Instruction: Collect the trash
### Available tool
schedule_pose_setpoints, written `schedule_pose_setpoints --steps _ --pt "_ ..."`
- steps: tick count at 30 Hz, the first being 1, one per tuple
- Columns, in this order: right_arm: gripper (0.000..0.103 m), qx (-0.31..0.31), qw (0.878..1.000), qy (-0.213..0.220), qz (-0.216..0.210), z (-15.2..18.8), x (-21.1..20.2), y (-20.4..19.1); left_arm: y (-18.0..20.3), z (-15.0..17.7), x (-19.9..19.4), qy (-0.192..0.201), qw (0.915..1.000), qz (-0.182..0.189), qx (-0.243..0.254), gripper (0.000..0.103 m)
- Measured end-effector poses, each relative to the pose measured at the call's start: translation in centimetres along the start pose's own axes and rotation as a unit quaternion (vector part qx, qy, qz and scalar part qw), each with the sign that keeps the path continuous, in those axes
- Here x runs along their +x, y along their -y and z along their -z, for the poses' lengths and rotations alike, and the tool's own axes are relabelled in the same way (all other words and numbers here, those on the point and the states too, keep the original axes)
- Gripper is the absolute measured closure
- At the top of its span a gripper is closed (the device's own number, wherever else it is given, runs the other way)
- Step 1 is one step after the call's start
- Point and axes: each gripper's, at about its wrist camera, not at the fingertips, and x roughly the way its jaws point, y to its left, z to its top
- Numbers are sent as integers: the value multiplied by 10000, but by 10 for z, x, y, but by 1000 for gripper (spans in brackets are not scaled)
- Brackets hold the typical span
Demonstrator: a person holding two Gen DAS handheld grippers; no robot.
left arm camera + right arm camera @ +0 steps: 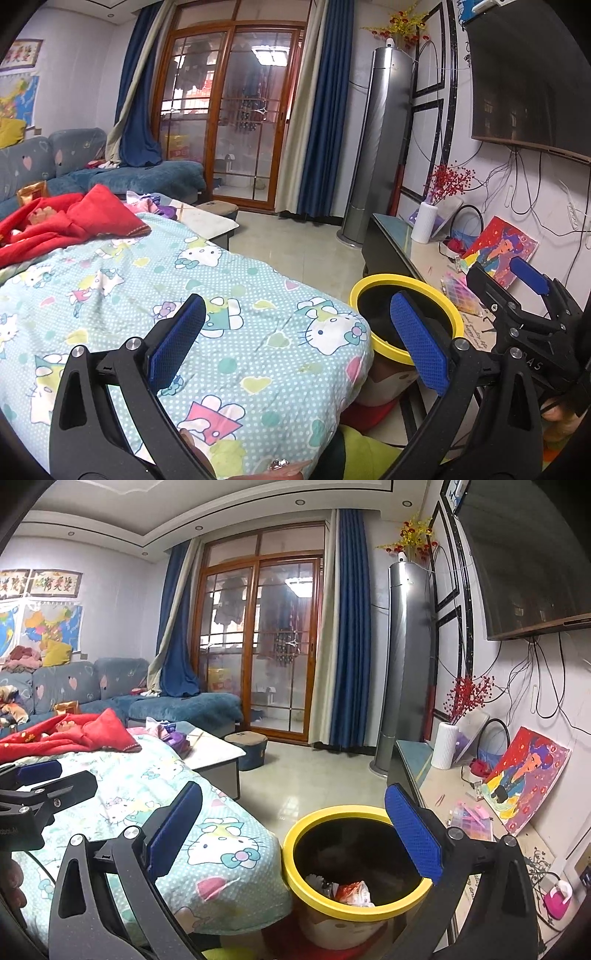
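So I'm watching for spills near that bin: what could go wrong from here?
1. The bin stands tight against the quilt edge, so a knock from the open right claw hovering above it might tip it.
2. Wrappers already lie inside and could spill.
3. Both claws are empty; no trash shows on the quilt near the left claw, so a grab may catch fabric.

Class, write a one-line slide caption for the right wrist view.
Open right tool poised over the yellow-rimmed bin, wrappers already inside, beside the cartoon-print quilt.
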Motion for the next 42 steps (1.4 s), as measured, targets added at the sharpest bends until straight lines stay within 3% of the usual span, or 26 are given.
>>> schedule_pose_setpoints --steps 42 --pt "7 4 10000 39 46 -1 -2 4 4 0 -1 -31 10000 40 19 11"
